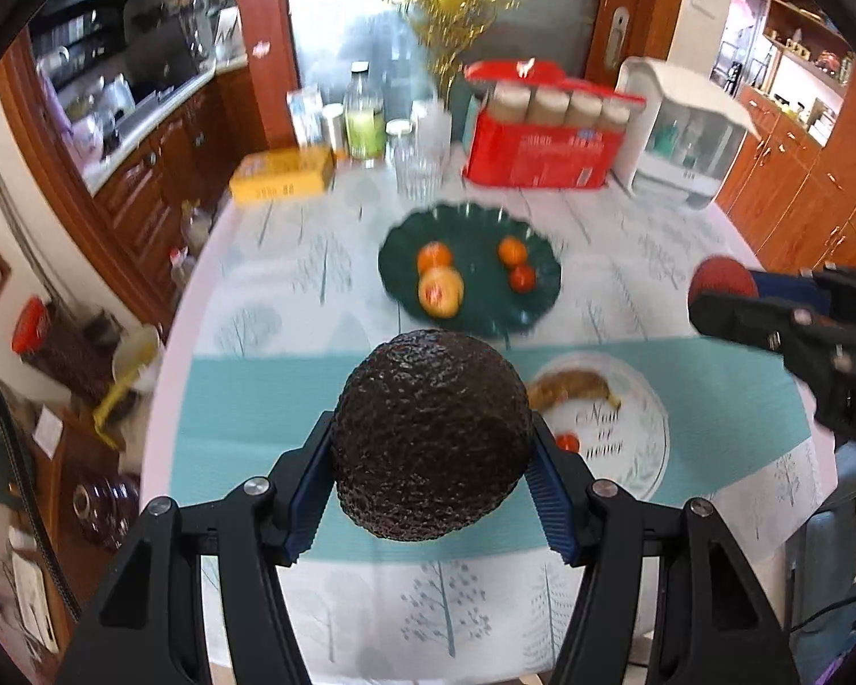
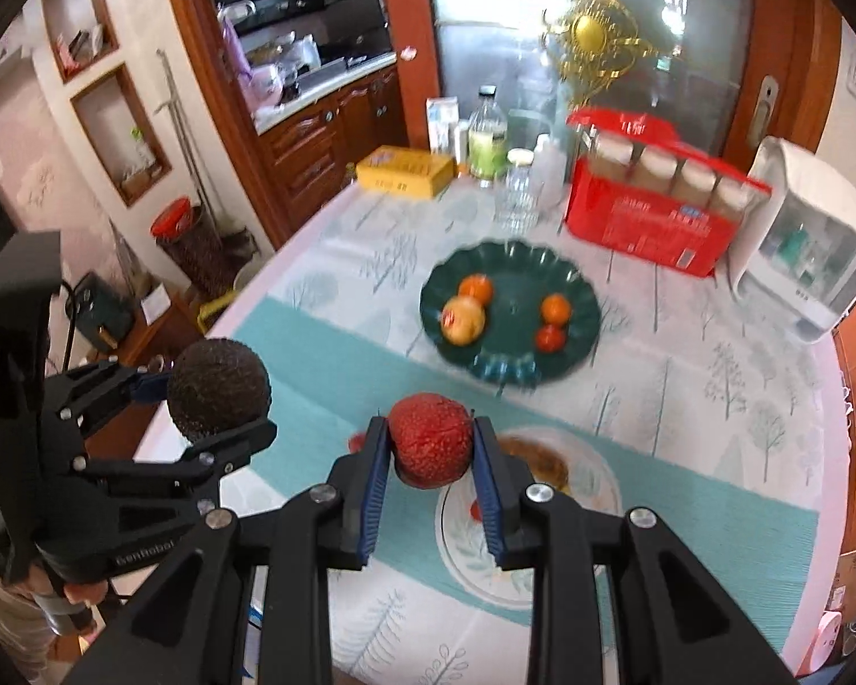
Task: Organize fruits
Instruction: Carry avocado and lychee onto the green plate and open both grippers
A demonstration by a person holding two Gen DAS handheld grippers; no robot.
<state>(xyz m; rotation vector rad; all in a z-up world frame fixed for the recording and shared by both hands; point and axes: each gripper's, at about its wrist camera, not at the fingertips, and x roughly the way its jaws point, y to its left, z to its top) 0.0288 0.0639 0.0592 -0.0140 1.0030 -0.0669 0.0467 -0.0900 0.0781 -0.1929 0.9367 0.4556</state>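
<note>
While oranges (image 1: 435, 256) fill green plate (image 1: 536, 308), banana (image 1: 570, 388) occupies white plate (image 1: 650, 456).

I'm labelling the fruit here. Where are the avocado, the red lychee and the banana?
avocado (image 1: 431, 434): left wrist view, middle of its bumpy skin.
red lychee (image 2: 431, 438): right wrist view, middle of its rough skin.
banana (image 1: 570, 387): left wrist view, middle of its curve.
</note>
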